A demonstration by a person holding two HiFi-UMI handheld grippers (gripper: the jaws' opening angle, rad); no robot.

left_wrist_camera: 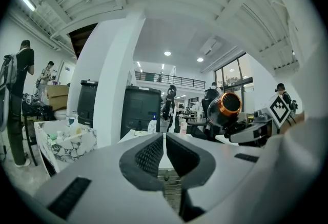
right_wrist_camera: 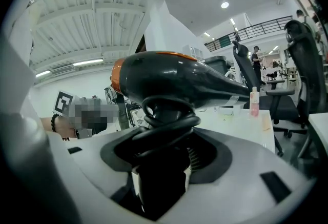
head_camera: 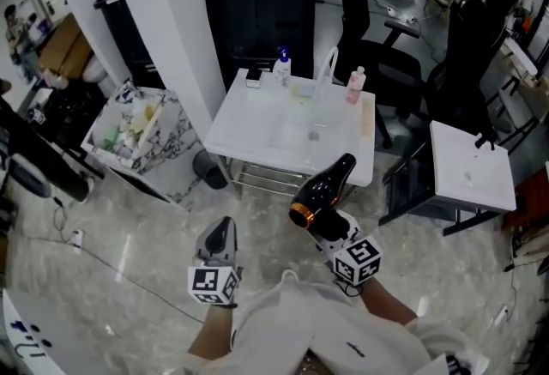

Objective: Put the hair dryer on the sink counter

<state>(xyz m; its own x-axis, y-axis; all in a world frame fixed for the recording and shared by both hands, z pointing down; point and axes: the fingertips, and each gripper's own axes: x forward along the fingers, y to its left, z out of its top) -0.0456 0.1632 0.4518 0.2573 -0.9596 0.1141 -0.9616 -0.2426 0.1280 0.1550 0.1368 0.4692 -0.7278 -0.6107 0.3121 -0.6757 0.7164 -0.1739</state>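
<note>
Between the jaws of my right gripper (right_wrist_camera: 163, 162): glossy black hair dryer with orange rear ring (right_wrist_camera: 174, 80), clamped by its cord-wrapped handle, held in the air near the white rectangular sink counter (head_camera: 250, 130). Left gripper (left_wrist_camera: 164, 150) jaws pressed together, empty.

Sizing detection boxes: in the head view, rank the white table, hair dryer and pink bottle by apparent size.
1. white table
2. hair dryer; it is nearer the camera, so its look is inflated
3. pink bottle
</note>
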